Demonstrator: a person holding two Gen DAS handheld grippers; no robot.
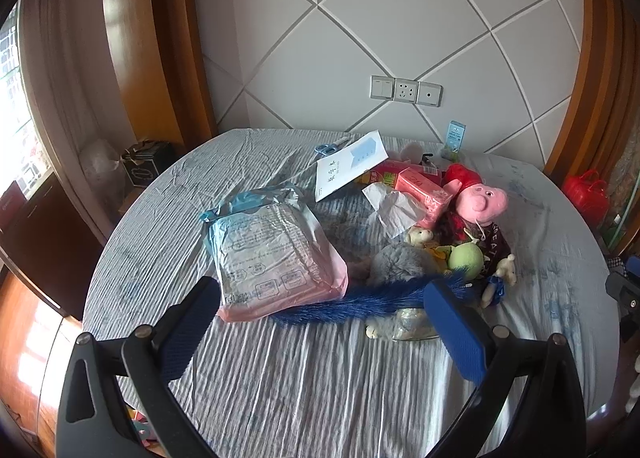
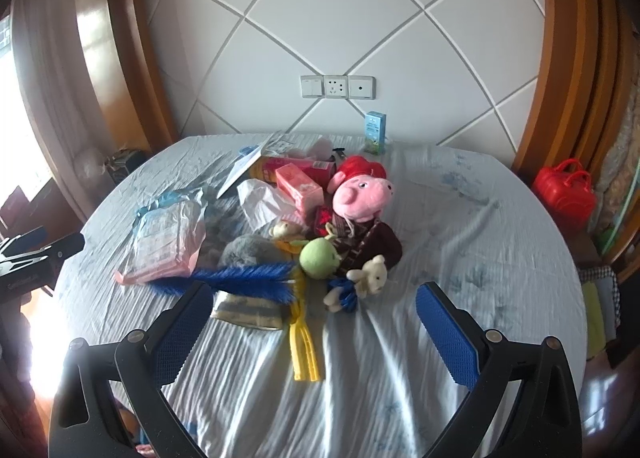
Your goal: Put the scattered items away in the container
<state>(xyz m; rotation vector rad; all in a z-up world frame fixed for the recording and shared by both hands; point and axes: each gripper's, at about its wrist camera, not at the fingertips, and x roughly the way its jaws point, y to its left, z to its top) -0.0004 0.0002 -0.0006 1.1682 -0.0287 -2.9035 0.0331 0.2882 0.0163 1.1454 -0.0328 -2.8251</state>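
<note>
We hold both grippers above the near edge of a bed (image 2: 460, 226) covered with a pale blue wrinkled sheet. The left gripper (image 1: 322, 322) has its tongs spread wide and holds nothing. The right gripper (image 2: 314, 322) is also wide apart and empty; we see part of it at the right edge of the left wrist view.

The scattered items lie in one pile around the middle of the bed. A plastic packet (image 1: 276, 254) with pink and blue print lies on the left side of the pile. A blue feather duster (image 1: 372, 300) lies in front of it, across the near side of the pile, and touches a grey plush (image 1: 402, 262). A pink pig plush (image 2: 362, 194) with a red hat leans on the right side, and a green ball (image 2: 318, 258) rests against it. A small cream bear (image 2: 370, 278) lies just beside the ball. Yellow plastic tongs (image 2: 304, 354) point toward the near edge. Behind them we see a pink box (image 2: 300, 184), white paper (image 1: 352, 162) and blue scissors (image 1: 330, 148) nearer the far edge. A small blue carton (image 2: 375, 132) stands upright at the far edge, by the wall.

We cannot tell which thing is the container. A red case (image 2: 564, 194) sits off the bed, beyond its right edge.
</note>
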